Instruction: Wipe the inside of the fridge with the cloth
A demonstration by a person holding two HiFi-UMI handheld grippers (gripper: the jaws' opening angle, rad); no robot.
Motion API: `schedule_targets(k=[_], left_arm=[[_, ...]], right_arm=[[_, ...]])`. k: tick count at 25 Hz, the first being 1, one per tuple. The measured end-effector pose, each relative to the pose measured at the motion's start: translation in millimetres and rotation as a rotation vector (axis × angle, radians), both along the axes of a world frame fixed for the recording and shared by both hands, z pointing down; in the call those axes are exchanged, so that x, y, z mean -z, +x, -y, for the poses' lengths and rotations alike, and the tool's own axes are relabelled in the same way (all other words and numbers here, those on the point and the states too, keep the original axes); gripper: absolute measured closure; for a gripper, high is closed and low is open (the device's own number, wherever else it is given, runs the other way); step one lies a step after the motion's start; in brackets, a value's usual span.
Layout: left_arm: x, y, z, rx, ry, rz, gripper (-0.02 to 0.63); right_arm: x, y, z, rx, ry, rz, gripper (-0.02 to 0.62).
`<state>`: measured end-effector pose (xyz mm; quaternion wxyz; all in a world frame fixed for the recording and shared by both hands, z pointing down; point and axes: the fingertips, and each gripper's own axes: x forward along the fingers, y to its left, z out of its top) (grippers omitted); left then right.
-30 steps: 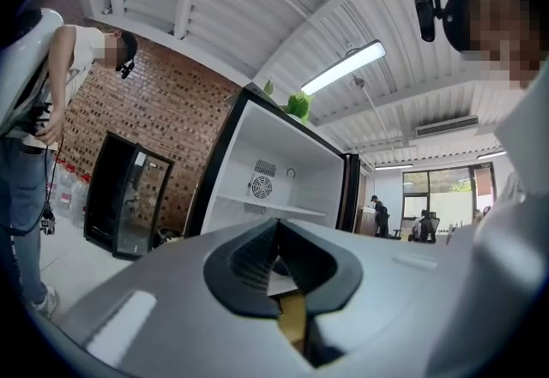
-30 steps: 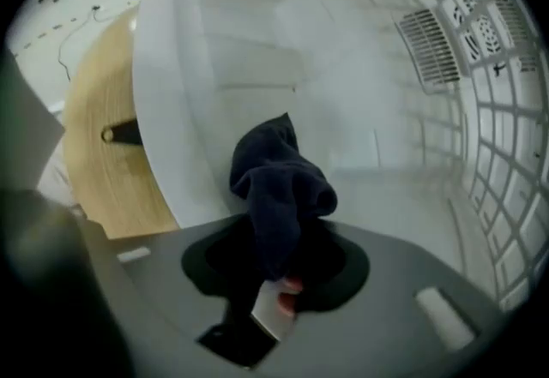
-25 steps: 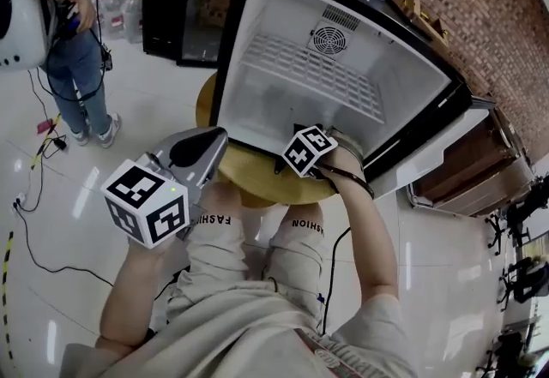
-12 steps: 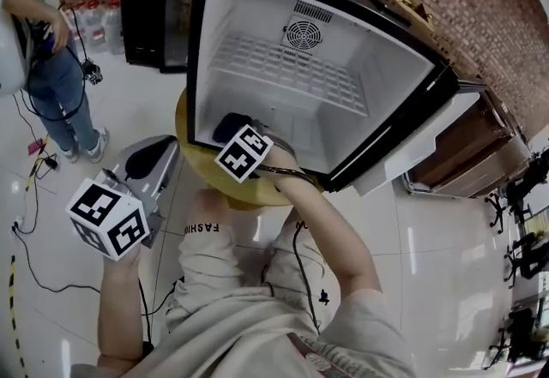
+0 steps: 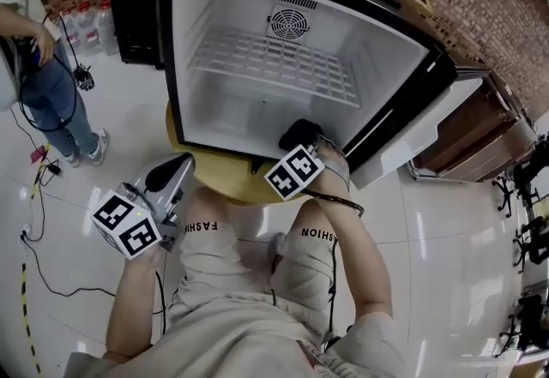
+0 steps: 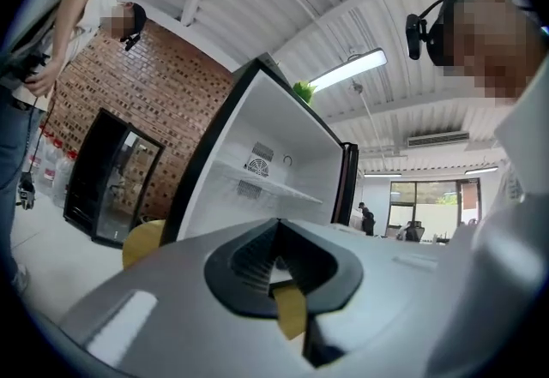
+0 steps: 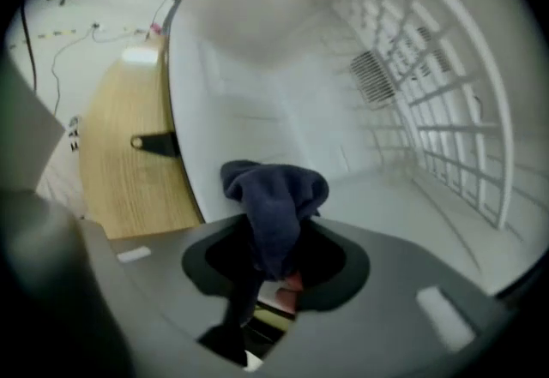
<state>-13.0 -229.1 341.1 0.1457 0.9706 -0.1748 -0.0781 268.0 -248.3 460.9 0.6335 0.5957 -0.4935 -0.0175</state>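
Dark blue cloth (image 7: 276, 201) is clamped in the right tongs (image 7: 276, 278), with the open white fridge's (image 7: 257, 42) floor just ahead, while the empty left tongs (image 6: 279, 278) are held closed farther back.

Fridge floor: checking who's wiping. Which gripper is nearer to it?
Right. The right gripper holds the cloth at the front edge of the fridge floor; the left gripper hangs shut outside it.

Office-type studio: brick wall (image 5: 480, 16), office chairs (image 5: 532, 239) right of right gripper (image 5: 304, 143); tiled floor (image 5: 446, 239), trailing cables (image 5: 51, 273), ceiling strip lights (image 6: 347, 69).
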Motion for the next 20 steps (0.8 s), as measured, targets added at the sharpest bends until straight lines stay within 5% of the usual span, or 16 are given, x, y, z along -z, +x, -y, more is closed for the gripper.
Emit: schedule_targets(k=[4,9,13,16,20], left_arm=[[-10,28,-20,-0.111,0.044,0.066,0.604],[-1,81,-74,-0.315,0.168,0.127,0.475],[3,118,-124,-0.538,0.169,0.16,0.336],[1,136,-160,-0.701,0.086,0.175,0.337],[-4,159,-176,-0.74,0.047,0.189,0.347]], right_arm=[[49,-48,-34,0.251,0.268,0.207,0.472],[92,-117,-110,0.675,0.333,0.358,0.471],[114,-149,-165,0.919,0.346,0.276,0.469],[113,-151,-183,0.962,0.32,0.113,0.466],[107,-138,-194,0.968,0.315,0.02,0.451]])
